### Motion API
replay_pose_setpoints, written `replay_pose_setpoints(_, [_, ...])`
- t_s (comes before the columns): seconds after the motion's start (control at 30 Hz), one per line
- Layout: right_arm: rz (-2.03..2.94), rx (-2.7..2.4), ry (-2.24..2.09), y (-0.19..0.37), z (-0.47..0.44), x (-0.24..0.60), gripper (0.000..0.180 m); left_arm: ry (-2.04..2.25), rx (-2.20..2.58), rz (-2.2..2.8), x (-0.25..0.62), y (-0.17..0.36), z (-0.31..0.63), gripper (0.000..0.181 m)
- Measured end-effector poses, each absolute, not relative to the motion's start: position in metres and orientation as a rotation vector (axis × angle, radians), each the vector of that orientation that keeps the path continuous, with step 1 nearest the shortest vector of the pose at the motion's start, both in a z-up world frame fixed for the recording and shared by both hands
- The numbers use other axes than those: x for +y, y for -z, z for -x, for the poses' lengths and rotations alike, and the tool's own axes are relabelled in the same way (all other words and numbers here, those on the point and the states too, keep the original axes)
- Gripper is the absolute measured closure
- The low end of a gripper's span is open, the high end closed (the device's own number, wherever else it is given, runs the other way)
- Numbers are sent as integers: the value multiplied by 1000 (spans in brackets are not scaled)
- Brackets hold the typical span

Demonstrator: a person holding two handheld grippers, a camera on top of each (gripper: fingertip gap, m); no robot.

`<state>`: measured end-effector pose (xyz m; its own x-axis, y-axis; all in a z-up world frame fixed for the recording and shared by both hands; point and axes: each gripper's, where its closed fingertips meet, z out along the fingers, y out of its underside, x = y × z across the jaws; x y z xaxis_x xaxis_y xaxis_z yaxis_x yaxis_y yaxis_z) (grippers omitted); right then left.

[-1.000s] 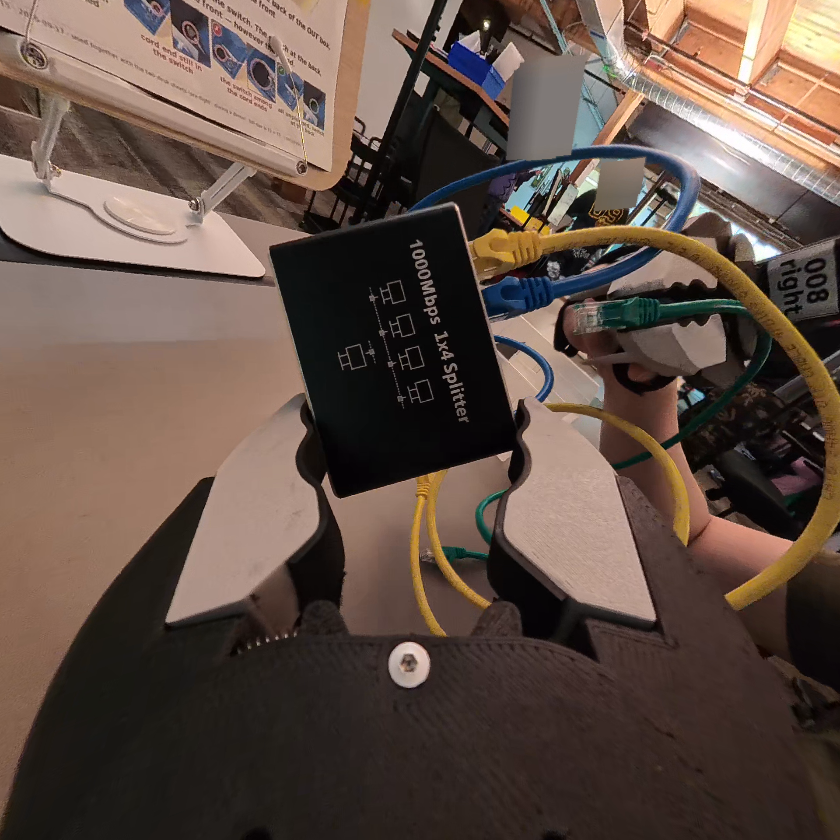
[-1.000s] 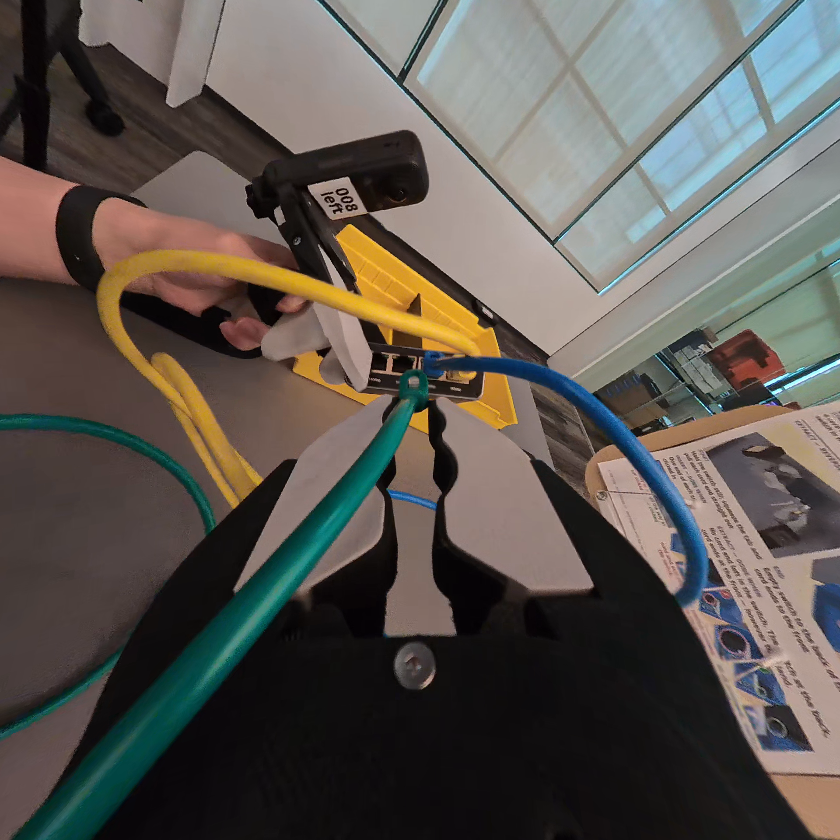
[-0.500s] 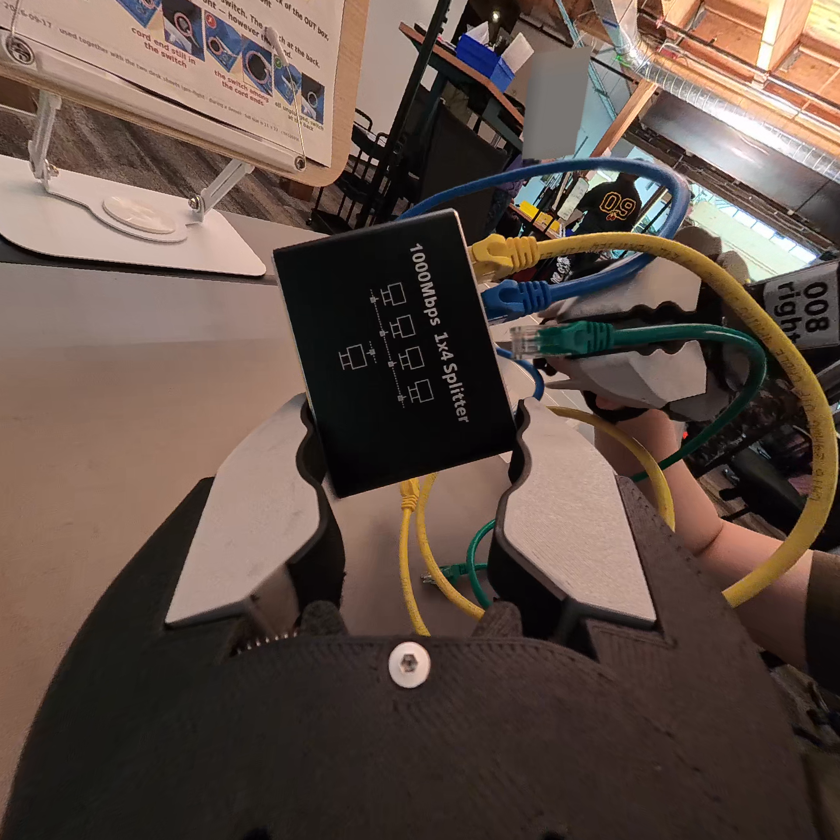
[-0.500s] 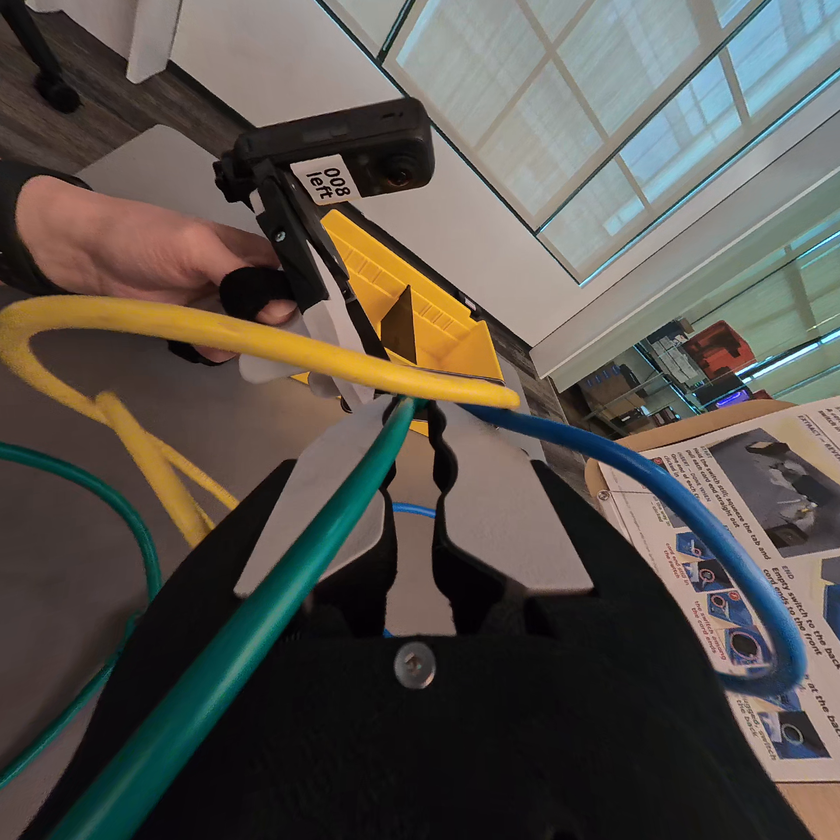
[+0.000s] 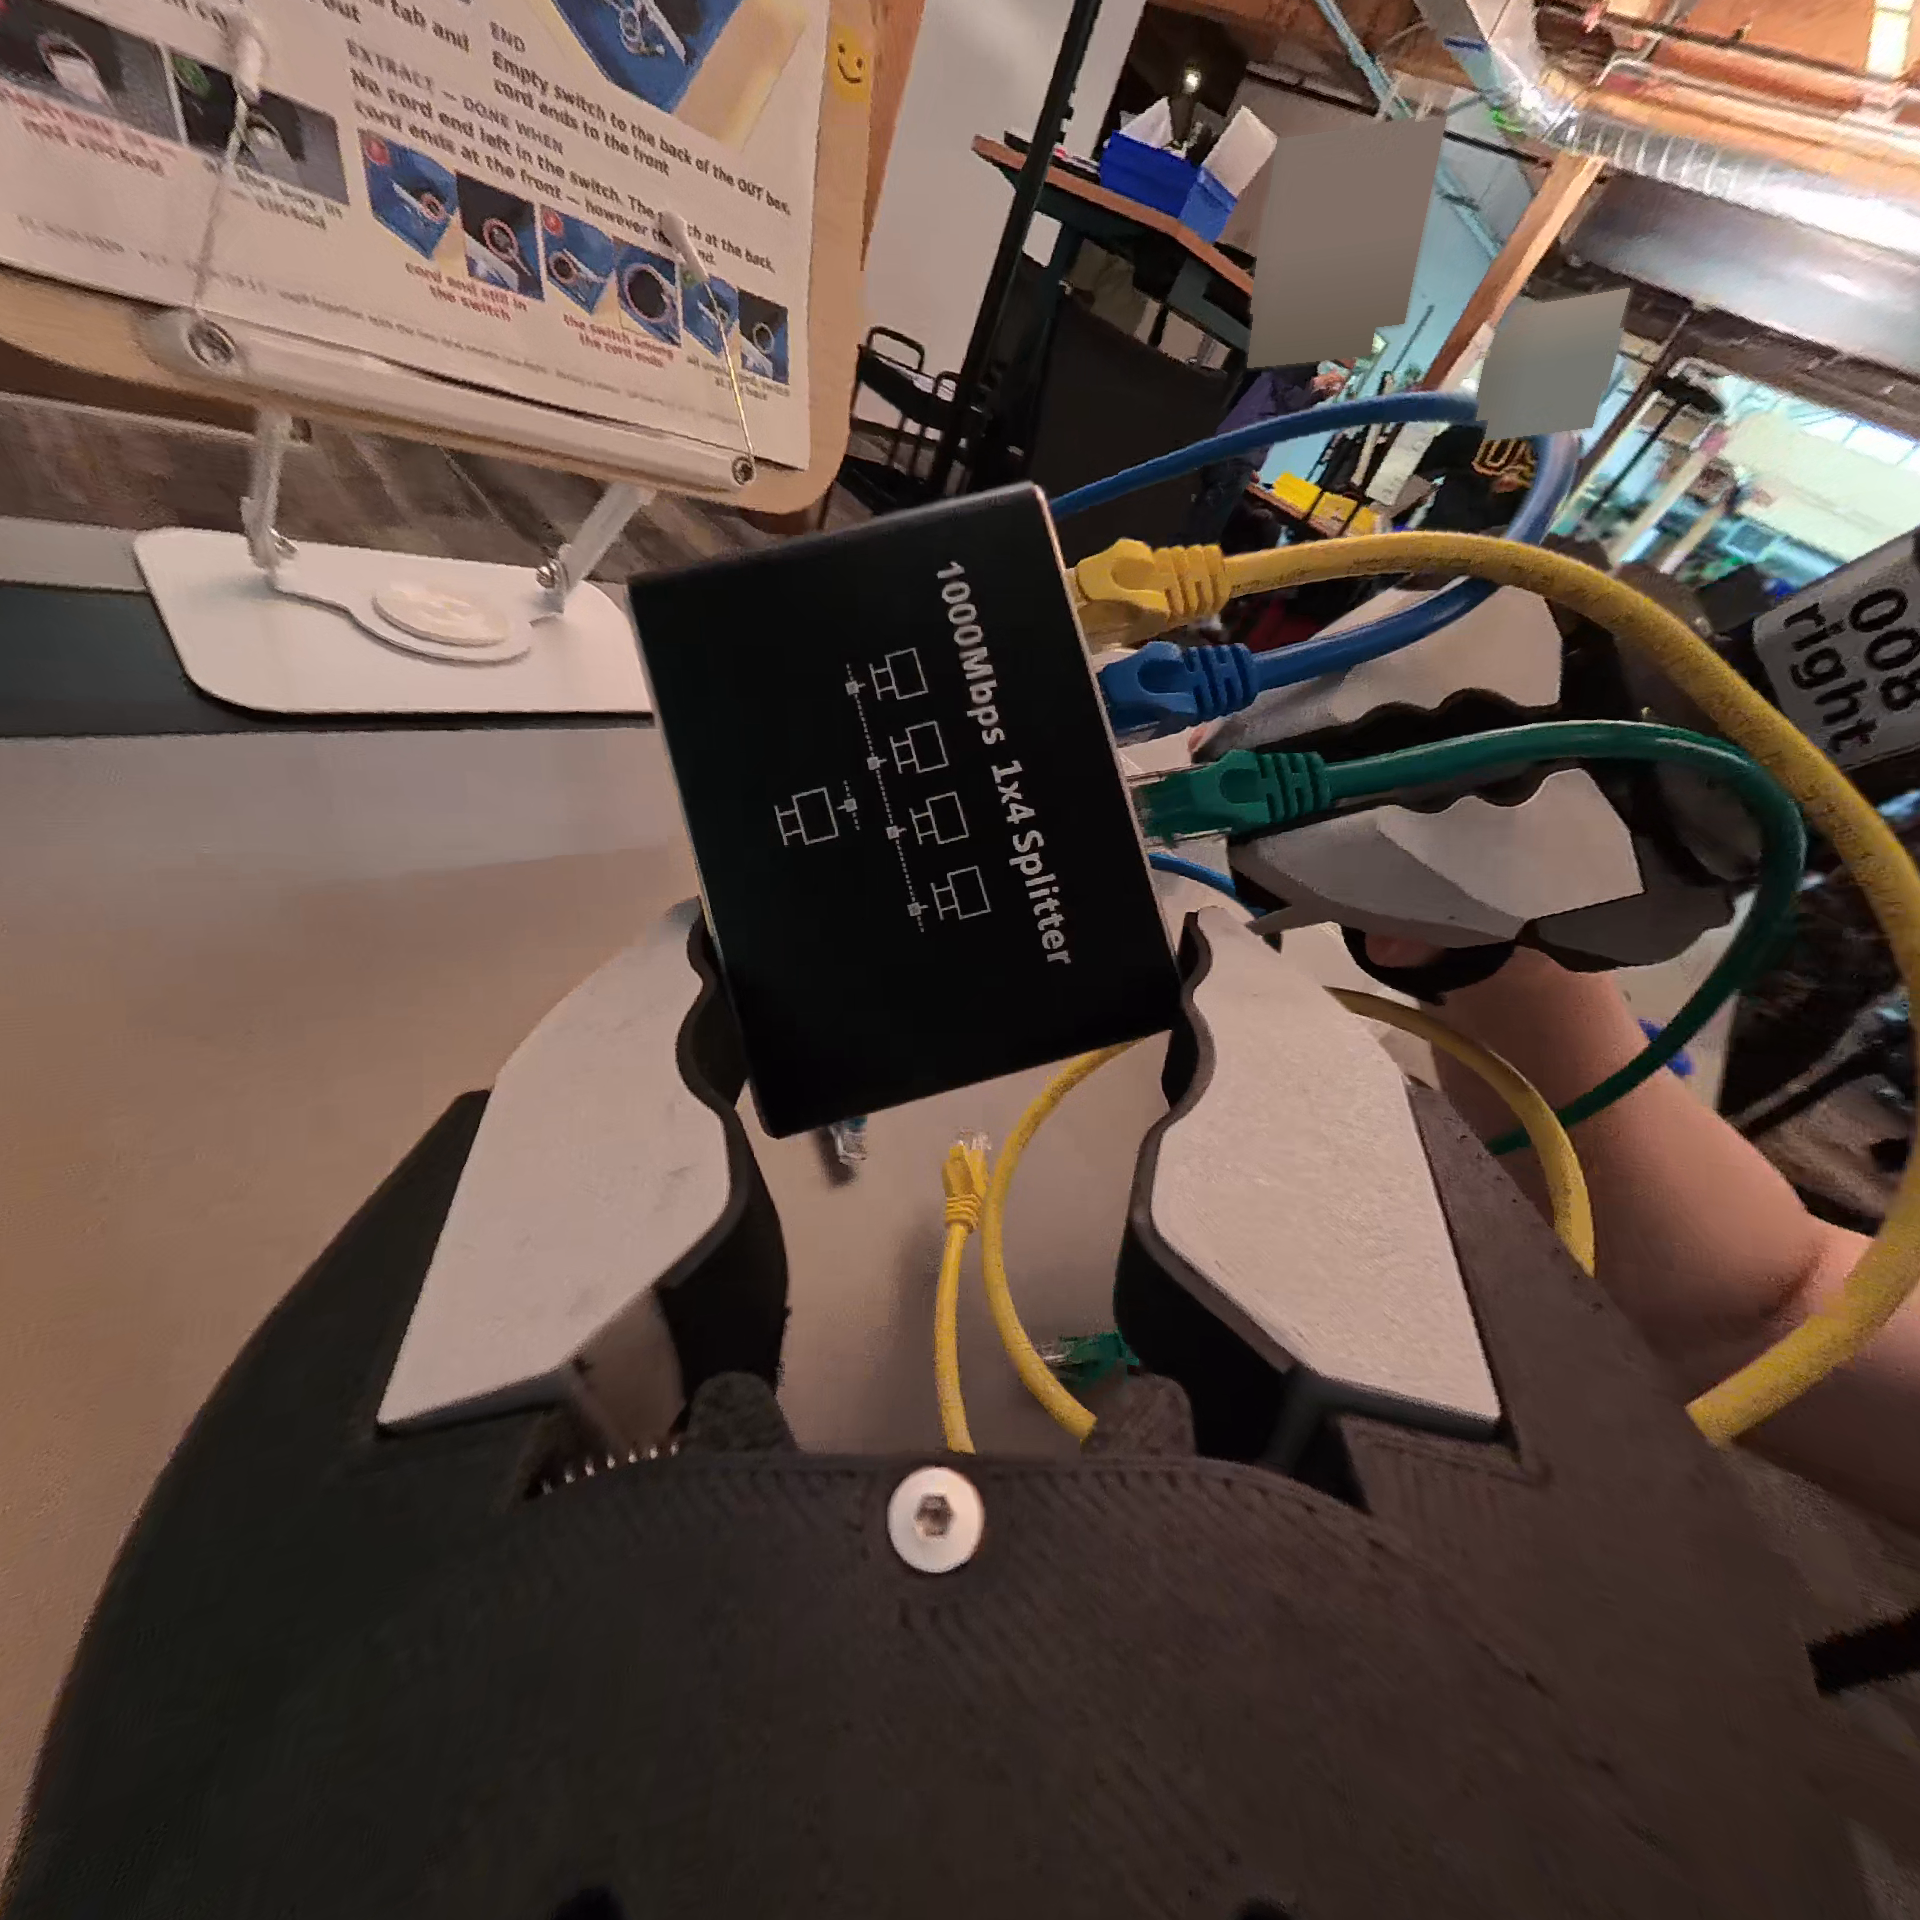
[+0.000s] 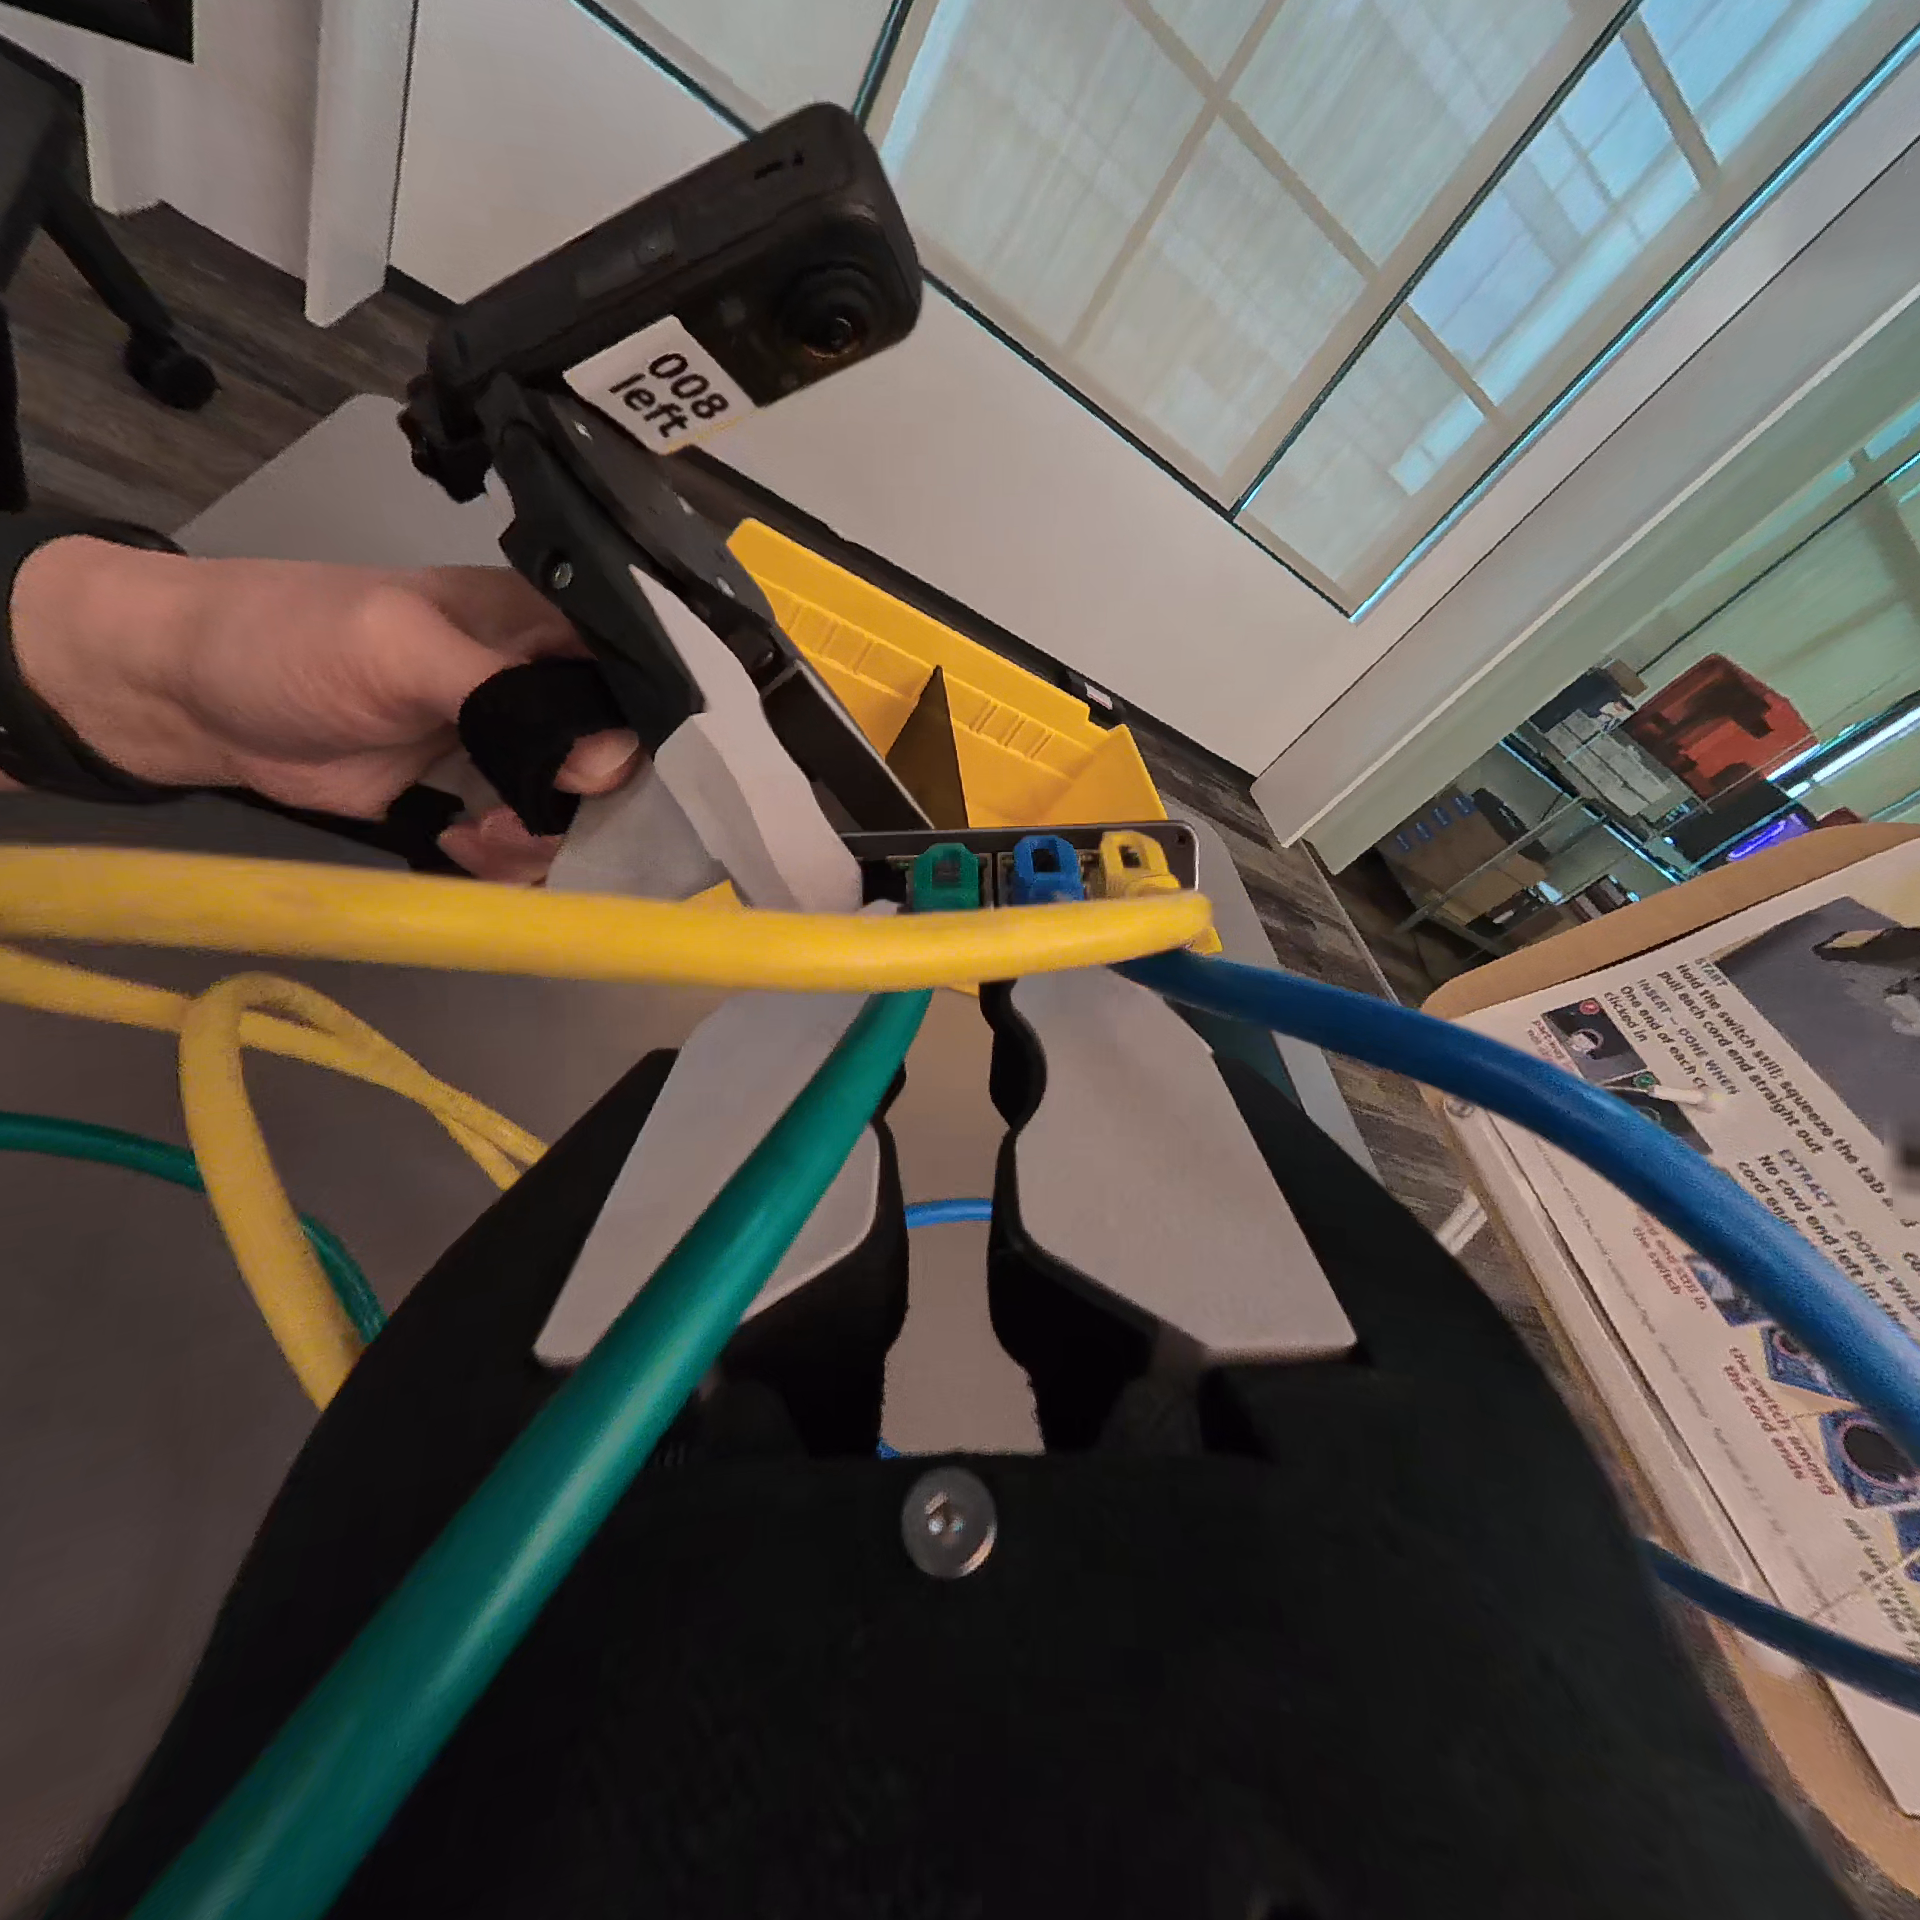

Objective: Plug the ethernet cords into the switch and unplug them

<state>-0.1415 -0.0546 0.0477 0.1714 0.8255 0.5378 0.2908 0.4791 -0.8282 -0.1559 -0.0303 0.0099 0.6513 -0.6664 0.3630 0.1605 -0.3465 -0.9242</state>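
My left gripper [image 5: 951, 935] is shut on the black switch [image 5: 914, 810] and holds it tilted above the table. A yellow plug [image 5: 1143, 587] and a blue plug [image 5: 1184, 686] sit in its ports. My right gripper [image 6: 951, 997] is shut on the green cord [image 6: 727, 1195] just behind its plug. The green plug [image 5: 1236, 795] sits in the port below the blue one. In the right wrist view the switch's port face [image 6: 1184, 847] shows the green [image 6: 940, 878], blue [image 6: 1039, 868] and yellow [image 6: 1132, 862] plugs side by side.
Loose yellow [image 5: 961, 1174] and green [image 5: 1091, 1351] cord ends lie on the grey table [image 5: 312, 935] under the switch. An instruction sheet on a white stand [image 5: 416, 208] stands behind the switch. A yellow bin [image 6: 935, 665] sits behind the left gripper. Cable loops hang around my right gripper.
My right gripper carried the green plug leftward from clear of the switch up to and into its port. The left gripper kept hold of the switch, shifting only slightly.
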Motion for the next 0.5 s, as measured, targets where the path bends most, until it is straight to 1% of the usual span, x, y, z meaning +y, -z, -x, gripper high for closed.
replay_pose_setpoints(0.23, [1040, -1367, -564, -50, 144, -59, 168, 769, 500, 1680, -34, -17, 159, 100])
replay_pose_setpoints(0.4, [1021, -1374, -542, -46, 147, -59, 168, 795, 518, 1674, -33, -13, 160, 100])
replay_pose_setpoints(0.5, [1010, -1367, -541, -45, 147, -58, 168, 740, 520, 1657, -32, -14, 162, 100])
